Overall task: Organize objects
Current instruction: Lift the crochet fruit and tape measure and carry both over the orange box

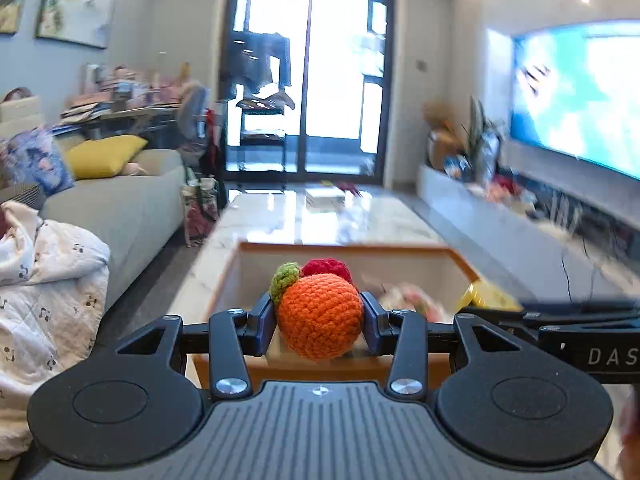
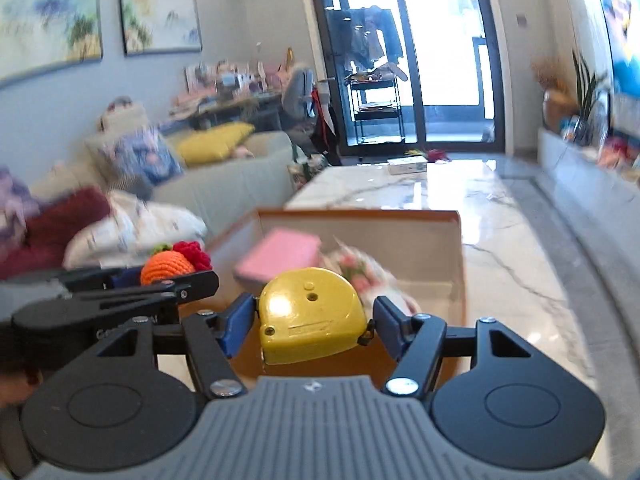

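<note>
Marble table carrying box | left hand-held gripper clamping crochet orange over box | right hand-held gripper clamping yellow tape measure above box | both items seemingly awaiting placement.

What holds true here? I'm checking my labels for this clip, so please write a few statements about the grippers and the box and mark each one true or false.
1. The left gripper is shut on the orange crocheted fruit. True.
2. The right gripper holds a pink pad. False: a yellow tape measure sits between its fingers; the pink pad lies in the box.
3. The box stands on a marble table. True.
4. The box is empty. False: it holds the pink pad and a floral item.
5. The crocheted fruit rests on the sofa. False: it is in the left gripper, above the box.
</note>
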`<state>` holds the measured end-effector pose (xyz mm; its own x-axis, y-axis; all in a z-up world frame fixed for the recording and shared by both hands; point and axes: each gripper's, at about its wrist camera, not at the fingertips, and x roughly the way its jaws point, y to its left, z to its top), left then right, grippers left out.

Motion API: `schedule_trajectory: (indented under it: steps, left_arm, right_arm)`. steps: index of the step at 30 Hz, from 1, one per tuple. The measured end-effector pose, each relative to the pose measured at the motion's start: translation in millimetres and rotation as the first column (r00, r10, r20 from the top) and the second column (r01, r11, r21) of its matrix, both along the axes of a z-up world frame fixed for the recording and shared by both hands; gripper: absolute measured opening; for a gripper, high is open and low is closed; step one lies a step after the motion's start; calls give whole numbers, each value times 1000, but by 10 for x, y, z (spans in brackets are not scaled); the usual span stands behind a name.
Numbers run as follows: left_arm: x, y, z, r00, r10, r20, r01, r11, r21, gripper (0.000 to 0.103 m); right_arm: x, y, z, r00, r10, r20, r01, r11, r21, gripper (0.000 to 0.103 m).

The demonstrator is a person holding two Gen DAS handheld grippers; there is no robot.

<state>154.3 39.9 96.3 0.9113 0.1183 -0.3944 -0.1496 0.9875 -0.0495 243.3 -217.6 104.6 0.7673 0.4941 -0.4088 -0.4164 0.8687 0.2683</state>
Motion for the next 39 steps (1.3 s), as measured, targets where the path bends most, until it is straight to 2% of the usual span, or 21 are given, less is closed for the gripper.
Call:
schedule_trajectory:
  steps: [2, 6, 8, 11, 13, 15, 17, 18, 21, 27, 30, 35, 39]
  left_arm:
    - [111, 123, 34, 1000, 19, 2, -19, 1000, -11, 50]
    - [300, 321, 30, 998, 65, 2, -65, 998, 17, 50]
    - [396, 372, 15, 997, 77, -4, -77, 997, 19, 50]
    - [434, 410, -57, 996, 86, -16, -86, 996, -16, 50]
    - [490, 379, -125, 997, 74, -32, -76, 997, -33, 51]
    - [535, 303, -181, 997, 56, -47, -57, 998, -32, 51]
    - [569, 230, -207, 998, 31, -54, -34, 999, -42, 51]
    - [588, 186, -215, 998, 16, -57, -19, 999, -48, 51]
    - [623, 44, -237, 998, -32, -60, 29, 998, -55, 51]
    - [724, -161, -355, 982, -151, -114, 137, 983, -119, 51]
    - [821, -144, -451, 976, -156, -150, 137, 982, -130, 51]
    - [946, 38, -550, 975, -113, -192, 88, 987, -135, 51]
    - [980, 108, -495, 982, -20, -187, 14, 999, -33, 51]
  right_arm:
    - [211, 26, 26, 999, 26, -41, -24, 998, 59, 66]
    - [630, 162, -58, 993, 51, -109, -37, 992, 124, 67]
    - [849, 183, -195, 978, 79, -191, -41, 980, 195, 67]
    - [1073, 194, -466, 948, 103, -302, -13, 958, 285, 66]
    - [1095, 222, -494, 956, 69, -285, 2, 971, 240, 66]
    - [1142, 254, -394, 976, -25, -215, 48, 993, 105, 66]
    - [1180, 269, -312, 986, -127, -111, 124, 992, -35, 66]
    - [1205, 237, -288, 986, -139, -90, 135, 990, -46, 66]
    - [1271, 59, -261, 983, -114, -142, 126, 989, 81, 66]
    - [1305, -174, -167, 977, -106, -184, 146, 964, 224, 66]
    - [1293, -230, -121, 978, -103, -181, 142, 965, 220, 67]
    - [1260, -200, -162, 975, -79, -208, 121, 973, 194, 67]
    - [1283, -140, -246, 971, -60, -230, 103, 978, 183, 67]
